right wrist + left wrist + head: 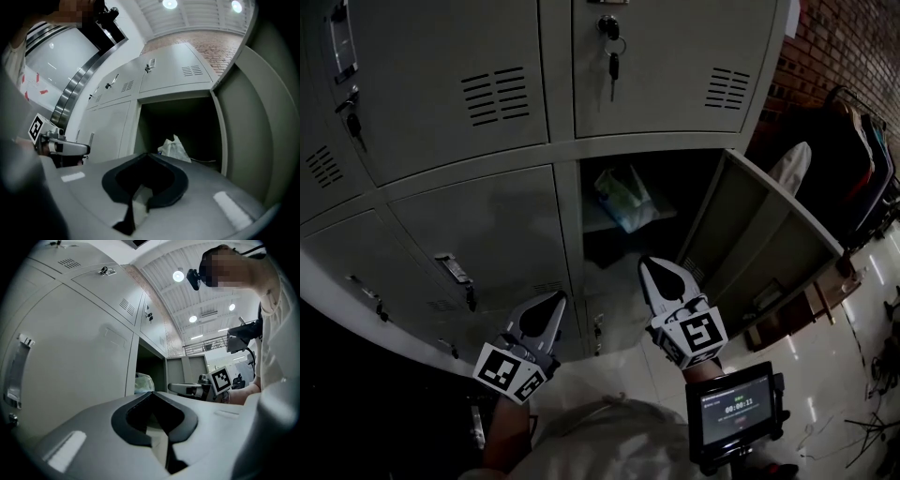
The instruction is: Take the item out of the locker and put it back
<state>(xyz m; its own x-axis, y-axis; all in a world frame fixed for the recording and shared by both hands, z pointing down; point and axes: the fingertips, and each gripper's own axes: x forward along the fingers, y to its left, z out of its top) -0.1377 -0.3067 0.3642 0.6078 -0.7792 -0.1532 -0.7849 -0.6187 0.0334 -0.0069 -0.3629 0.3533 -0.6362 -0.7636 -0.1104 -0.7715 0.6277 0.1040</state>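
The screen (736,412) behind the right gripper (651,265) shows green digits that seem to read 00:00:11; its other lines are too small to read. The marker cubes (698,336) carry only black-and-white square patterns.

Dim, ceiling lights (178,275) glaring, fisheye-warped edges

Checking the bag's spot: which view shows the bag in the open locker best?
The head view: the bag lies whole on a shelf. The right gripper view shows only its upper part; the left gripper view, a sliver.
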